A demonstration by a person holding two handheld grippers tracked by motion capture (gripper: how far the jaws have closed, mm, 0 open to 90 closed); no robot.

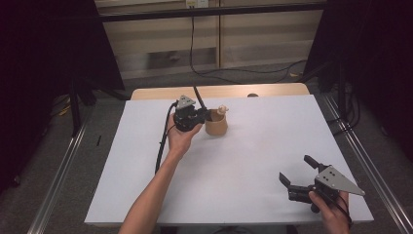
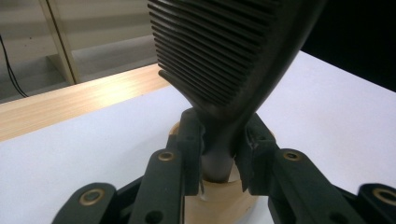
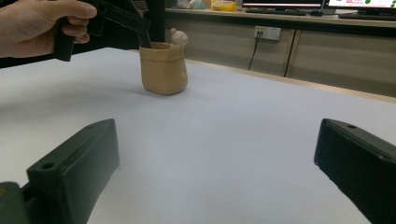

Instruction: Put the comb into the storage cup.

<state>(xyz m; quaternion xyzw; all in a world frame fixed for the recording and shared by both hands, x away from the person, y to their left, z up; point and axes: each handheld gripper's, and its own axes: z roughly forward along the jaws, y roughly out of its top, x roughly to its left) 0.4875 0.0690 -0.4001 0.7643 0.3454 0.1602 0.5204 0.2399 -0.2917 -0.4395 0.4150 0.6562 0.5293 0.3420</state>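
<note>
Black comb [image 2: 224,60], ridged head up, handle end pinched between the jaws of the left tool [image 1: 200,116], which is clamped shut on it. The comb's lower end sits at the mouth of a tan cup [image 1: 216,124]; in the left gripper view the cup rim shows right under the jaws, so the handle is at or just inside the opening, though how deep it goes is hidden. In the right gripper view the cup [image 3: 163,69] stands upright on the white bench [image 1: 253,161] with the dark handle slanting into it from the left hand's [image 3: 42,23] side. A small pale figure [image 3: 178,36] sticks up at the cup's far rim; too small to tell what it is.

Cup sits toward the far middle of the bench, near the wooden strip [image 1: 219,90] at the back edge.

Right tool [image 1: 298,175] is held low at the near right corner, well apart from the cup, jaws spread wide with nothing between them.

Step in hand, as a judgement: putting the comb into the cup, or lifting it out; the pose fits either. If it's going in, the next move calls for lowering it straight until the handle bottoms out, then opening the jaws without tipping the light cup. The right tool could steady the cup's side.
</note>
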